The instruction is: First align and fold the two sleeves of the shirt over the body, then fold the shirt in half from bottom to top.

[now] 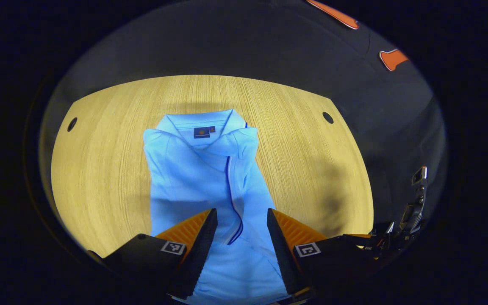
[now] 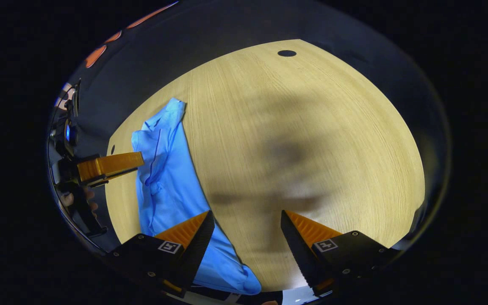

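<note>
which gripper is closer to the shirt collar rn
Left. The left gripper hangs open over the lower body of the shirt, aimed up toward the collar. The right gripper hangs open beside the shirt's bottom edge, mostly over bare table.

One shirt [image 1: 203, 178], one table [image 1: 100, 169], two claws: left claw [image 1: 242, 220], right claw [image 2: 247, 222].

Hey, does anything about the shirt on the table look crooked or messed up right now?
Mostly tidy. The blue polo shirt lies flat on the wooden table with its sleeves folded in. The one oddity: the dark-trimmed edge of the fold runs slightly slanted and curls near the bottom, so the halves don't quite line up.
</note>
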The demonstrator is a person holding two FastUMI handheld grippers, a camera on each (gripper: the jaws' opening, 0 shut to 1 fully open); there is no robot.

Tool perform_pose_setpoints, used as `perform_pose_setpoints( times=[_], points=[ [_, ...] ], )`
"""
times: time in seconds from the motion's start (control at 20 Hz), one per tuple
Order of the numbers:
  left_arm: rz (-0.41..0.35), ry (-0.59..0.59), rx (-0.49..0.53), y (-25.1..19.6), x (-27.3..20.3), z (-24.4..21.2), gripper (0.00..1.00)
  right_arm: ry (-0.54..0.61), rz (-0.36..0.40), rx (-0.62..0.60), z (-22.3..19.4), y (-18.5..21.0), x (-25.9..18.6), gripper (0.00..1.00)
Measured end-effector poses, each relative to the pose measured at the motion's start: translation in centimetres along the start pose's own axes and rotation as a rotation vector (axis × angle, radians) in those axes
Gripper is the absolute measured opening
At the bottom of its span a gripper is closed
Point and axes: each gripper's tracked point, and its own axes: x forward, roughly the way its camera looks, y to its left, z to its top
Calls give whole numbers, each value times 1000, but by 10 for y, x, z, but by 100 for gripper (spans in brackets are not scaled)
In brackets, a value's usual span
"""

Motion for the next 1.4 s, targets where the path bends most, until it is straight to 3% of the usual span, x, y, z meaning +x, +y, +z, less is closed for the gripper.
perform_pose_setpoints(
  times=[0.1,0.15,0.65,1.05,1.4],
  points=[
    [-5,-10,-22,7,-17,-8,84,7,2,-28,-6,9,3,98],
    [-7,-13,-34,11,-20,-14,100,8,-6,-41,-9,12,5,98],
    [97,-36,-56,81,-81,-105,100,29,-34,-159,-64,42,6,98],
    [109,39,-98,107,-92,-210,100,73,-102,-227,-140,37,-1,98],
    [132,95,-118,117,-96,-265,99,133,-134,-294,-197,34,-7,98]
  ],
)
